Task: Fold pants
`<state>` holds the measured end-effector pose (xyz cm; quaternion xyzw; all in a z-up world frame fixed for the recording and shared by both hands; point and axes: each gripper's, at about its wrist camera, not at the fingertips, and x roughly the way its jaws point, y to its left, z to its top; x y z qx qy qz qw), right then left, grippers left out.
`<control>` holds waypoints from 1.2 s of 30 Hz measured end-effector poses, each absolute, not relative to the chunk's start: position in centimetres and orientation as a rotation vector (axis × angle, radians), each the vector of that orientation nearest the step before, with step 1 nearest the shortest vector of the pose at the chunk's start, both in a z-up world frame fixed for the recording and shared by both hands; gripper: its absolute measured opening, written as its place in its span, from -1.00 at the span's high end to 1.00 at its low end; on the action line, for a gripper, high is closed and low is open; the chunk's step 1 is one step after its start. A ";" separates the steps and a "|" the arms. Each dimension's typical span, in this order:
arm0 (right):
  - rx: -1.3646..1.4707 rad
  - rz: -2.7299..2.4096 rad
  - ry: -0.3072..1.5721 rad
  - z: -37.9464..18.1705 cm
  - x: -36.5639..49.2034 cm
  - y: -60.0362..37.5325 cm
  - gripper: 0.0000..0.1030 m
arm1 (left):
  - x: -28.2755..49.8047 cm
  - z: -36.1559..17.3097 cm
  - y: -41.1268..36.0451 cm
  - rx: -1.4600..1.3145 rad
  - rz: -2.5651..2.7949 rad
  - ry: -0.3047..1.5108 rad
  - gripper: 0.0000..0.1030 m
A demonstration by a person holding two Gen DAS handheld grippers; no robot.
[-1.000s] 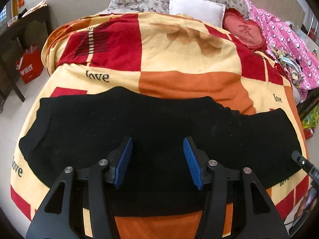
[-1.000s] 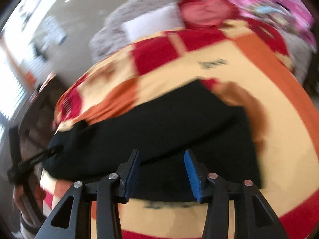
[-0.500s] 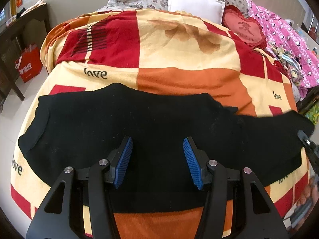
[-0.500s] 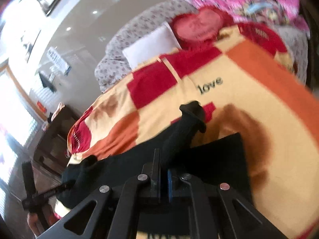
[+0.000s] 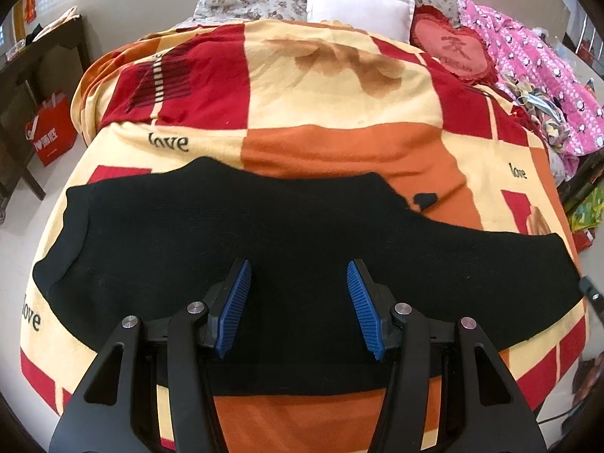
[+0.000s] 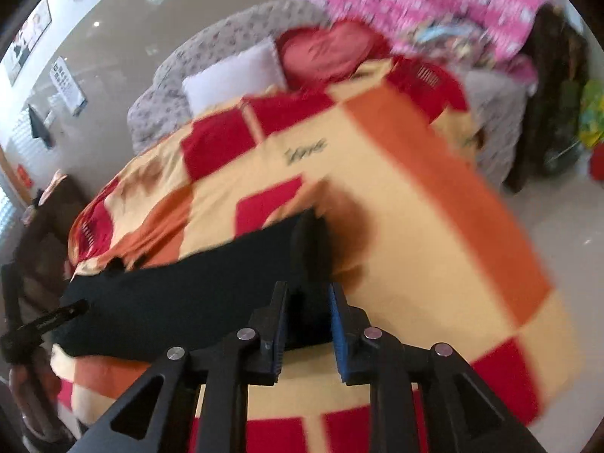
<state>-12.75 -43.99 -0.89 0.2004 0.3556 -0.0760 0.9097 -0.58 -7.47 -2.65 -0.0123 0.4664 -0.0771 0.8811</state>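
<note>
Left gripper (image 5: 298, 307), lower centre of frame: jaws spread wide, nothing between the blue pads (image 5: 233, 307), poised above the black pants (image 5: 287, 249). Right gripper (image 6: 306, 334), lower centre of its frame: jaws partly closed, a bunched end of the pants (image 6: 181, 302) between them; view blurred, so firmness of contact unclear. Pants lie spread across the middle of the frame on a red, orange and cream blanket (image 5: 339, 113) covering the bed. White pillow (image 5: 355, 11) and red heart cushion (image 5: 453, 51) upper right.
</note>
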 end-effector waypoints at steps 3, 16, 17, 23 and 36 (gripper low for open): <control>0.399 -0.090 0.700 0.6 -12.3 -43.2 0.59 | -0.6 -2.3 -8.7 -0.008 -0.177 0.961 -0.01; 0.304 0.018 0.866 -4.0 -4.2 -37.7 0.58 | 0.6 -3.5 -13.0 0.064 -0.225 0.983 -0.01; 0.300 0.009 0.877 -4.4 -3.8 -37.9 0.58 | 0.8 -3.6 -13.1 0.066 -0.224 0.985 -0.01; 0.311 0.015 0.865 -4.7 -2.3 -38.6 0.58 | 1.7 -3.9 -13.8 0.066 -0.222 0.980 -0.16; 0.253 0.003 0.855 -2.5 -6.3 -37.8 0.41 | -0.1 -2.6 -14.3 0.072 -0.251 0.957 -0.17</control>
